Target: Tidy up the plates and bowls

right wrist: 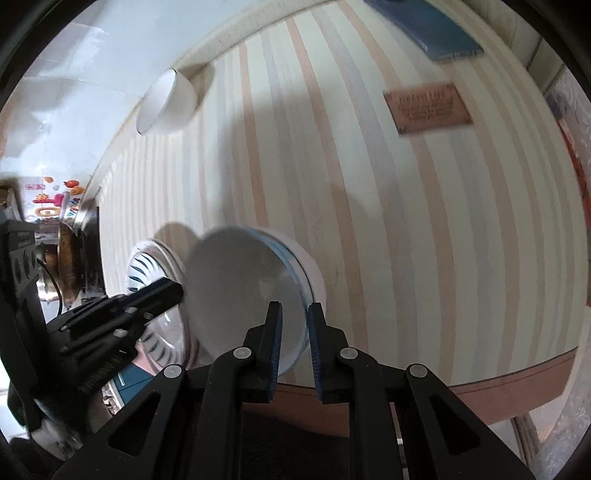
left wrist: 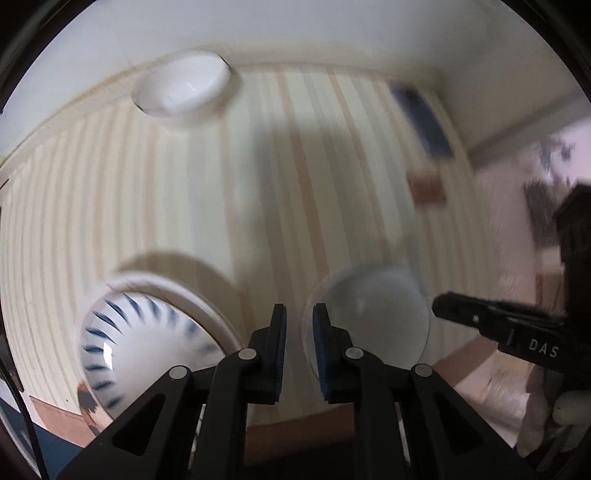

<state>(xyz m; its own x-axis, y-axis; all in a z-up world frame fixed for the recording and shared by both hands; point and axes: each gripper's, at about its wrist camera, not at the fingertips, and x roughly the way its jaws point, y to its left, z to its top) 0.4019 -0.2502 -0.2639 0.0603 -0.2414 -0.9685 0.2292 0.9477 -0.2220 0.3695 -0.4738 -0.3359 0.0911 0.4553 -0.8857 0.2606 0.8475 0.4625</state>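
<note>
— What can go wrong here?
— Both tools point(left wrist: 299, 314) point(right wrist: 295, 314) stand slightly apart, holding nothing. The right one straddles the glass bowl's point(right wrist: 243, 291) smooth thin rim; closing carelessly could tip it against the ribbed striped bowl point(left wrist: 122, 339) just beside it on the worktop point(left wrist: 184, 203).

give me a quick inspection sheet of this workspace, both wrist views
surface: striped cloth covering the table
job's things: blue-patterned bowl on a white plate; plain white bowl beside it; another white bowl at the far edge
clutter: blue pad; brown card
grippers: left gripper and right gripper slightly apart, nothing gripped
cables: thin black cable at left edge
surroundings: pale wall; colourful stickers
</note>
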